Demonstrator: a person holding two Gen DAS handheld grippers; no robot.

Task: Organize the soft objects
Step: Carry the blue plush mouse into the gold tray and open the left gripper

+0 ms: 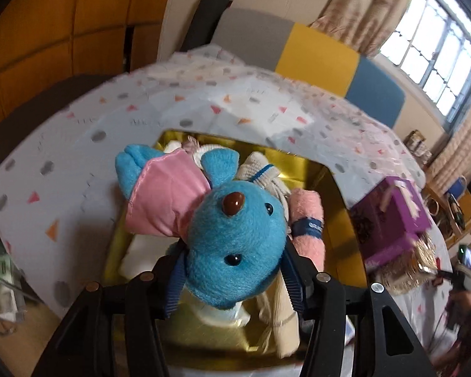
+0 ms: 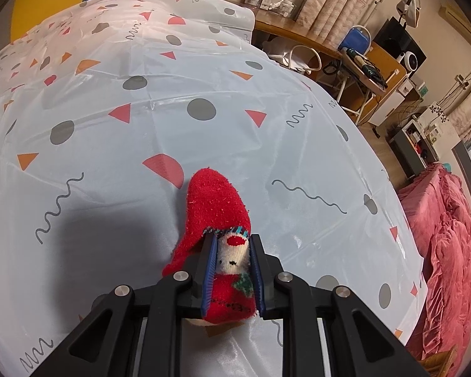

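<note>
My left gripper (image 1: 235, 270) is shut on a blue plush mouse (image 1: 232, 245) with pink ears (image 1: 166, 201), held above a gold box (image 1: 339, 220). Inside the box lie a rolled pink towel (image 1: 307, 216), a cream rolled cloth with a blue band (image 1: 263, 169) and other pale soft items. My right gripper (image 2: 232, 270) is shut on a red Santa sock (image 2: 216, 210), whose toe rests on the patterned tablecloth (image 2: 141, 119).
A purple box (image 1: 389, 220) with a gold item below it stands right of the gold box. Beyond the table's right edge are a wooden desk (image 2: 376, 69) with clutter and a red bedspread (image 2: 449, 226). A window is at the back right.
</note>
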